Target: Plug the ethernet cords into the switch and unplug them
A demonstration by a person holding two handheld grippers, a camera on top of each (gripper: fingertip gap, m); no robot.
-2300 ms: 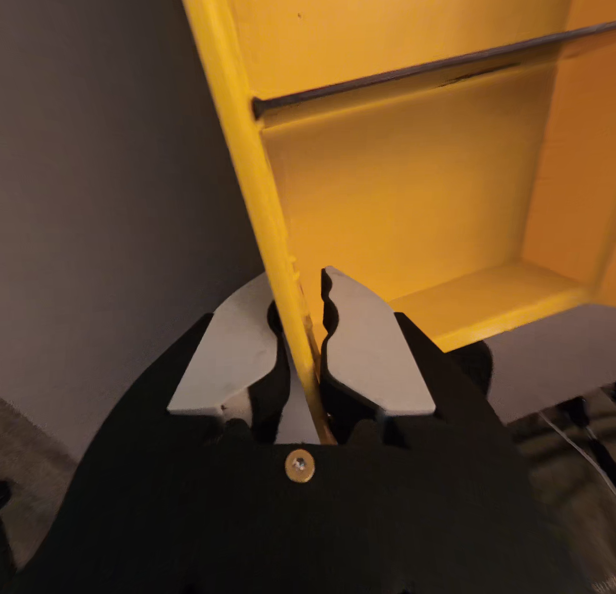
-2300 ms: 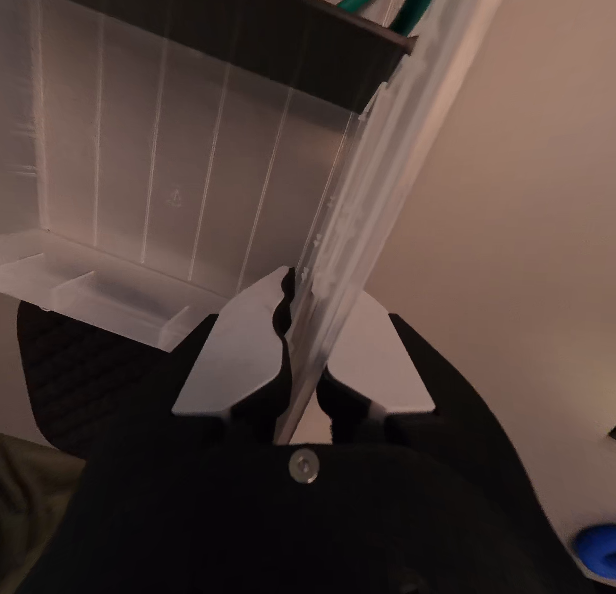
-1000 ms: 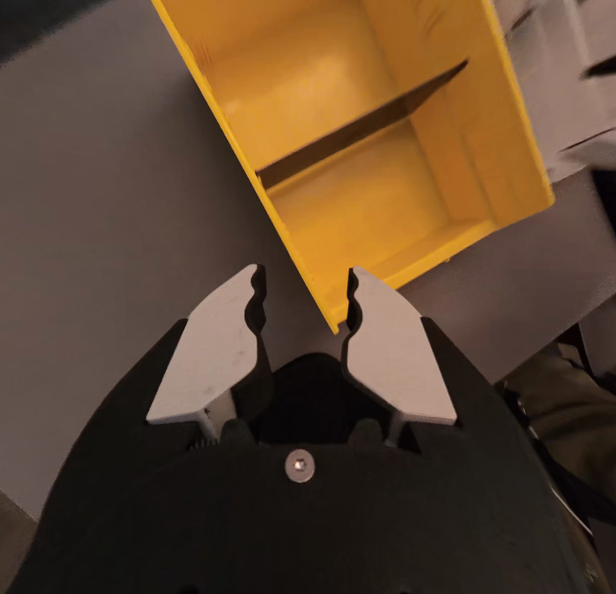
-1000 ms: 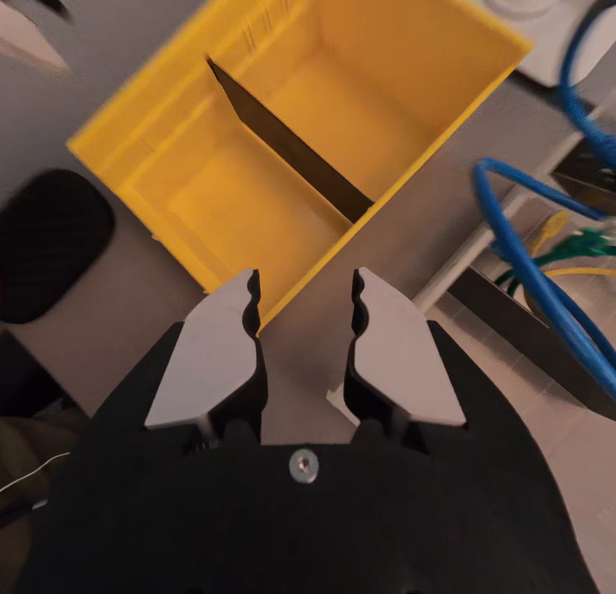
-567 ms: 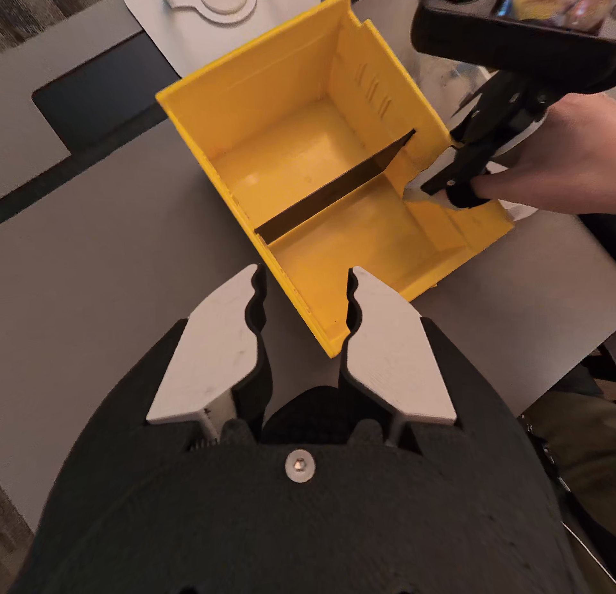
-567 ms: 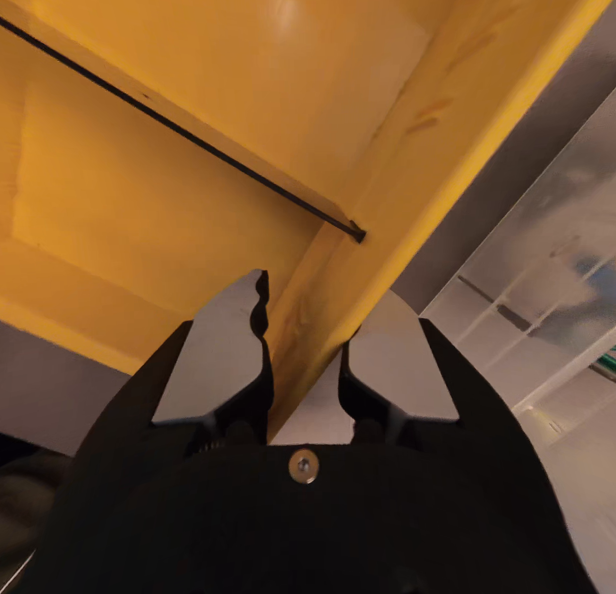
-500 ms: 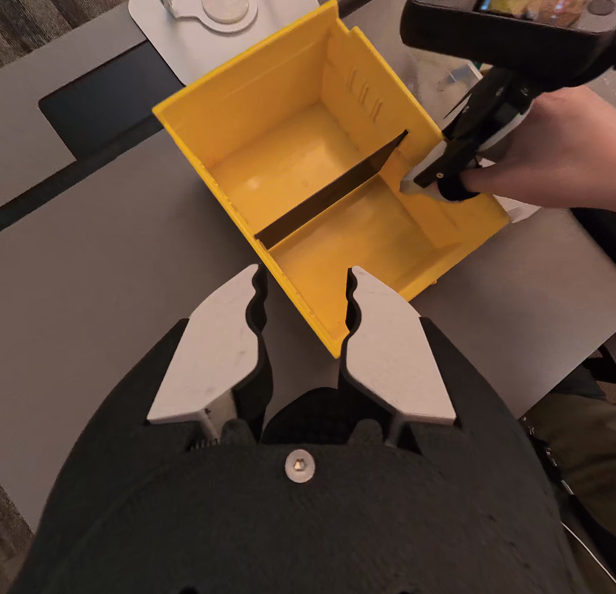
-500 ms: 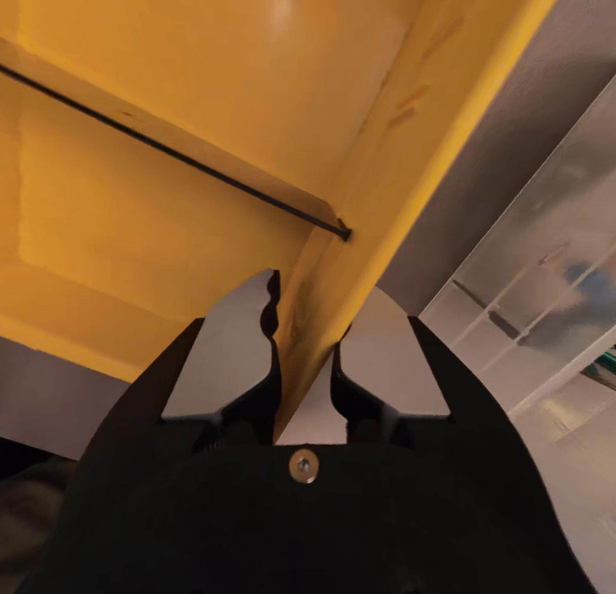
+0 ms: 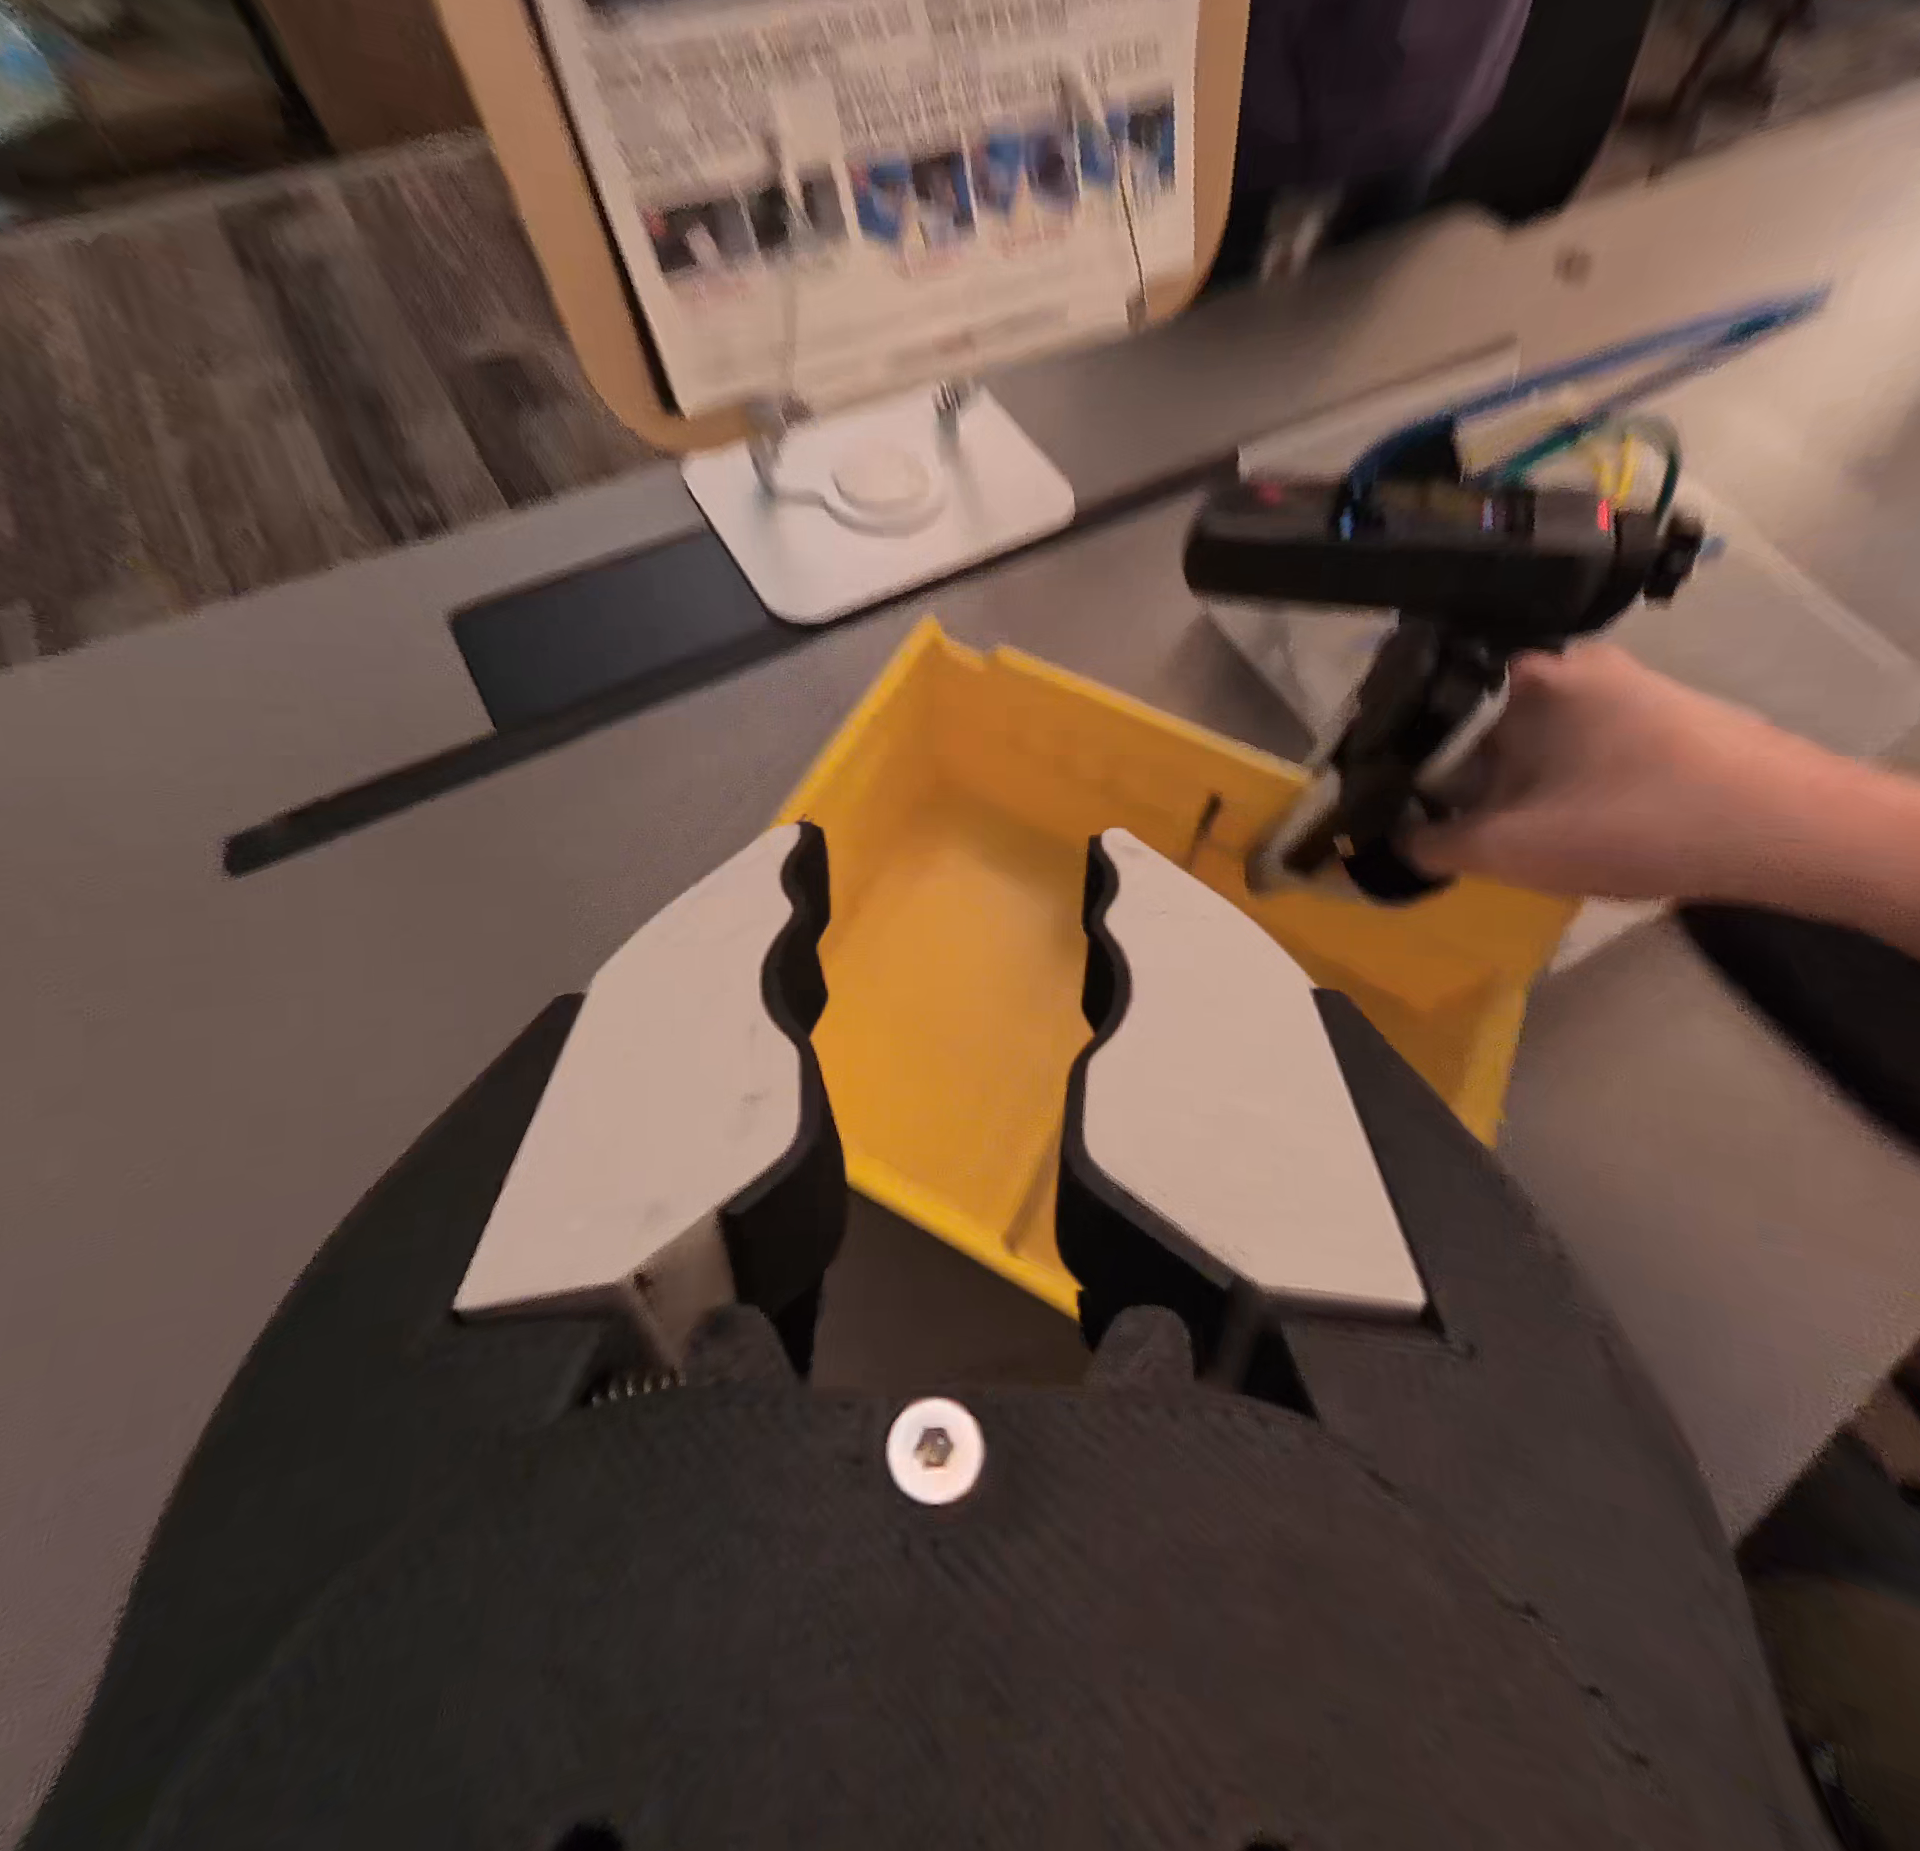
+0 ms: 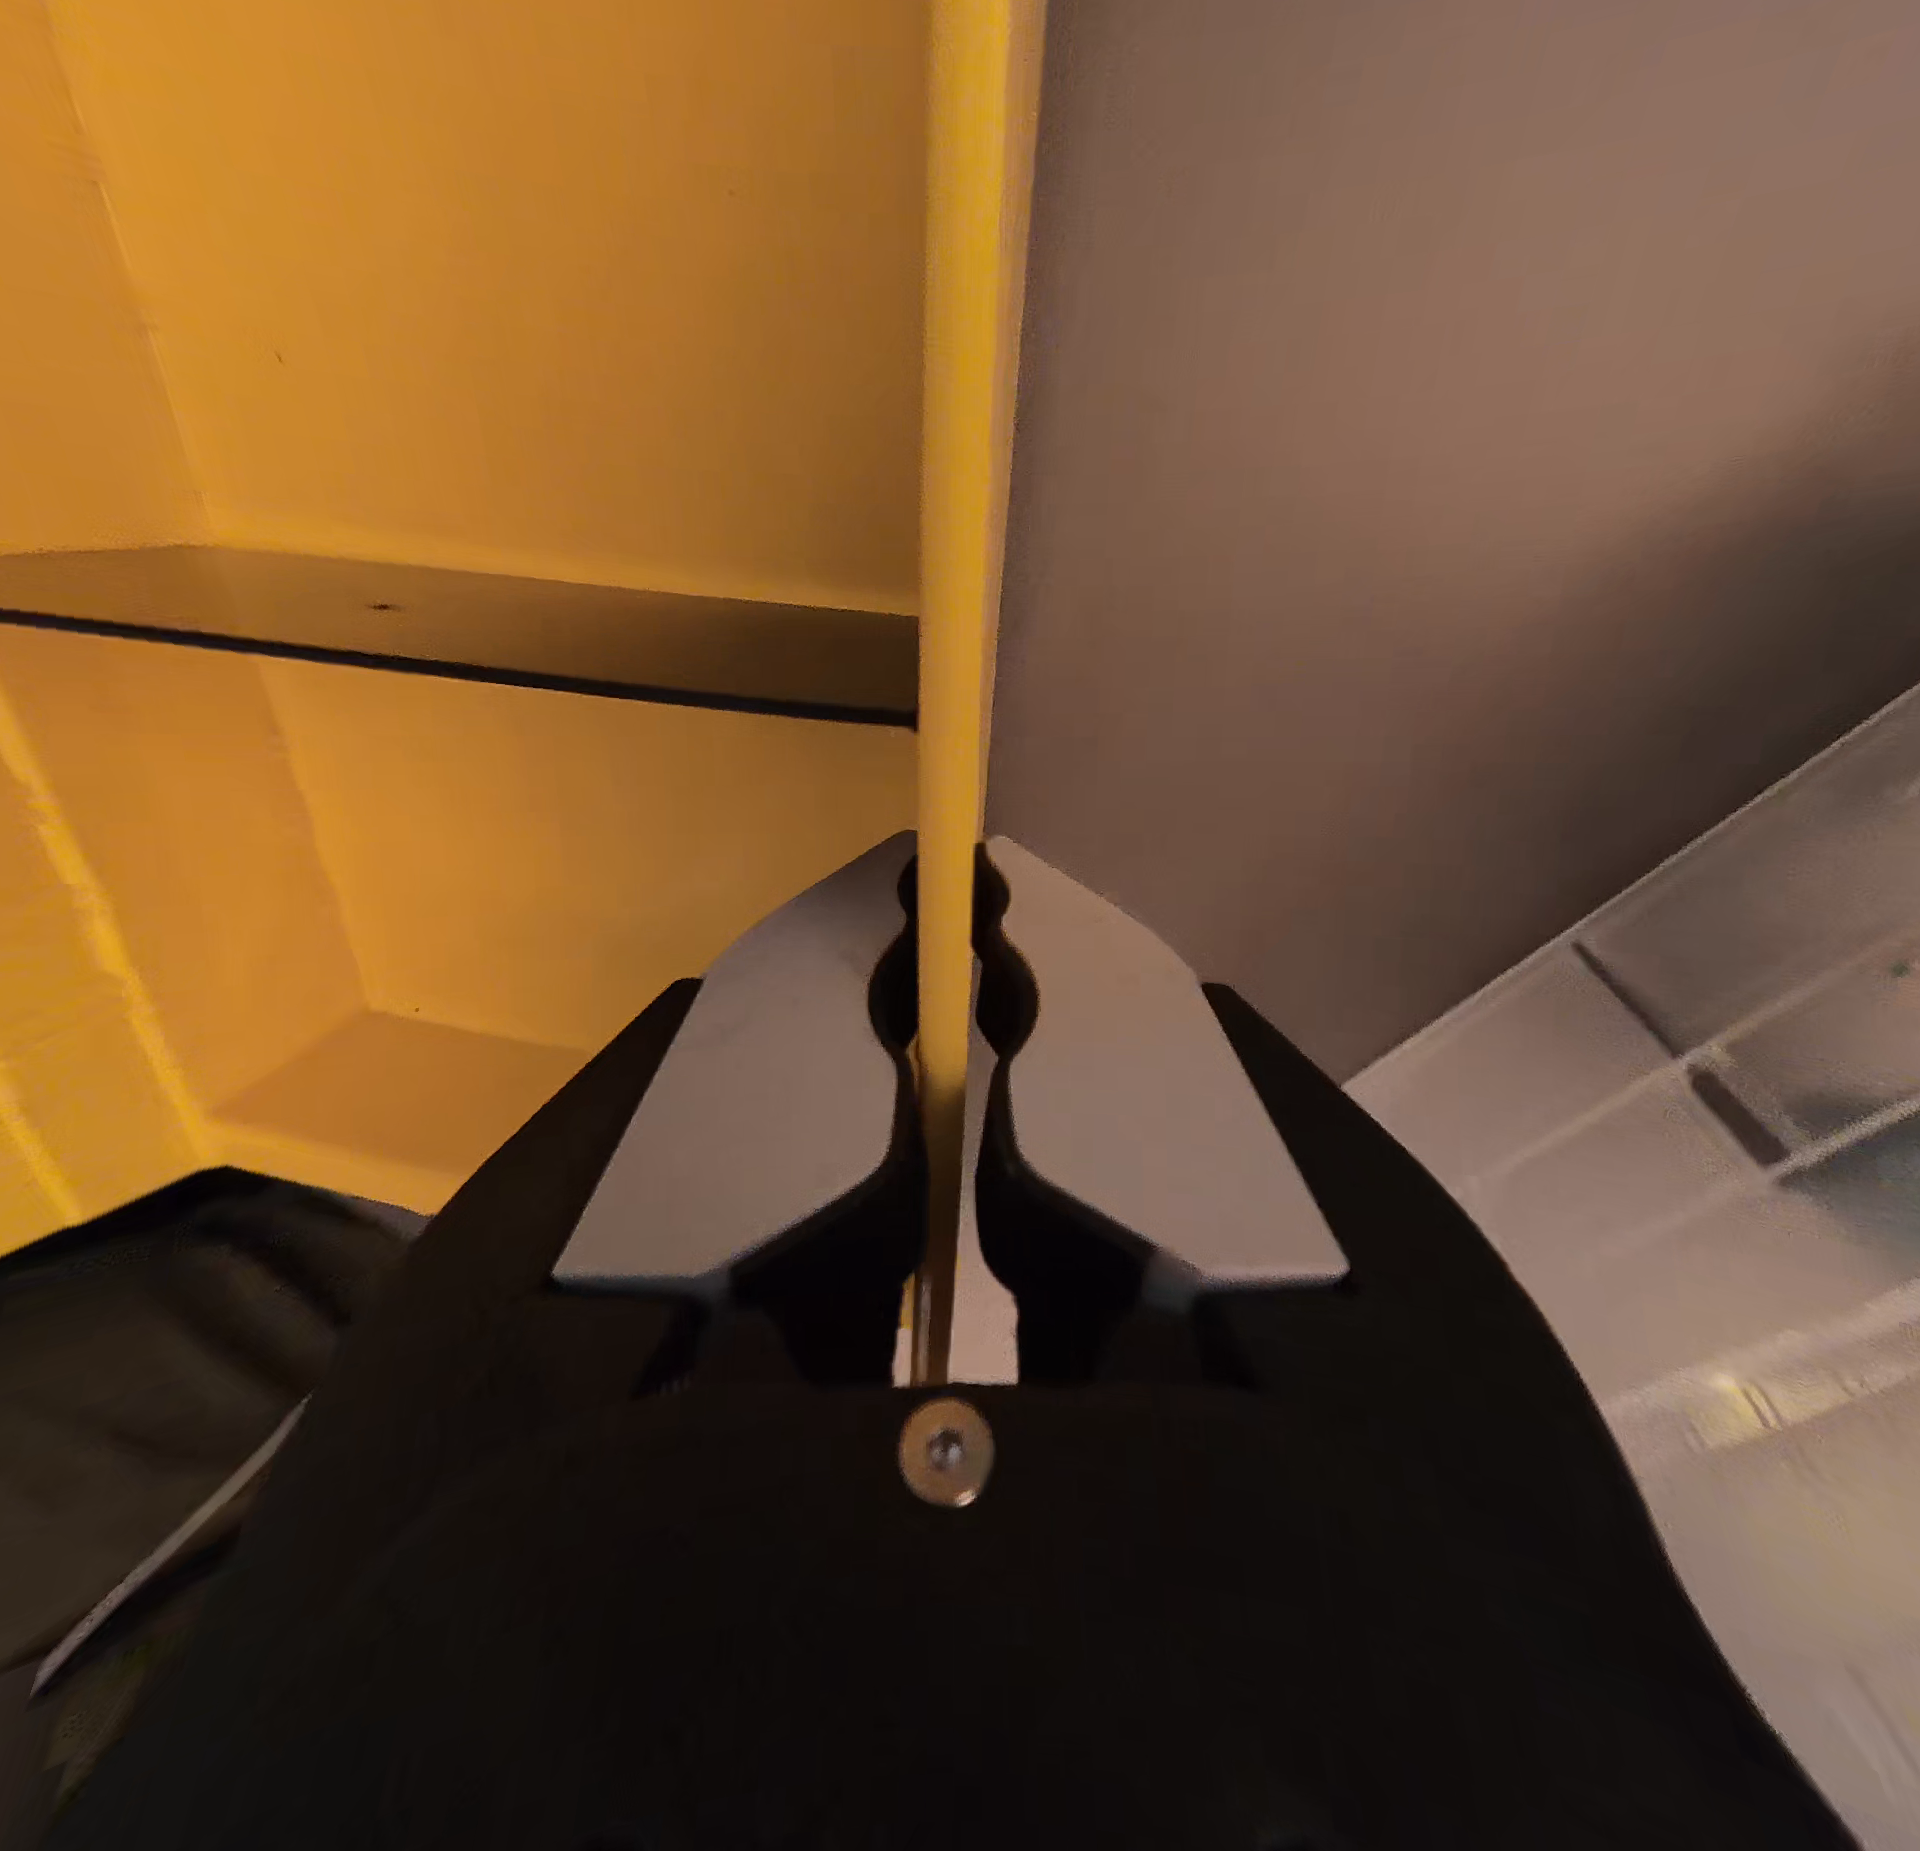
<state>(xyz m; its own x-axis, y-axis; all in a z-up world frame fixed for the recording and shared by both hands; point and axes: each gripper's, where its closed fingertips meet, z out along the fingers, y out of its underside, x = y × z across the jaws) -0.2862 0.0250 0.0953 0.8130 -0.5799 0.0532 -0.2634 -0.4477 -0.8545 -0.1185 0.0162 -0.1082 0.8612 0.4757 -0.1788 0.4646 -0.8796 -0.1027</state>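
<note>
A grey table fills the lower frame. The right claw is clenched on the thin side wall of the smooth yellow plastic bin. The left claw hangs released above the bin. Judgement: slide it level, without tilting. Blurred coloured cords lie upper right; the switch isn't discernible.

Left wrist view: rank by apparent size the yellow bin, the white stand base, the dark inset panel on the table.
1. yellow bin, clearly largest, though nearest the camera.
2. white stand base and dark inset panel look alike; unranked.
</note>
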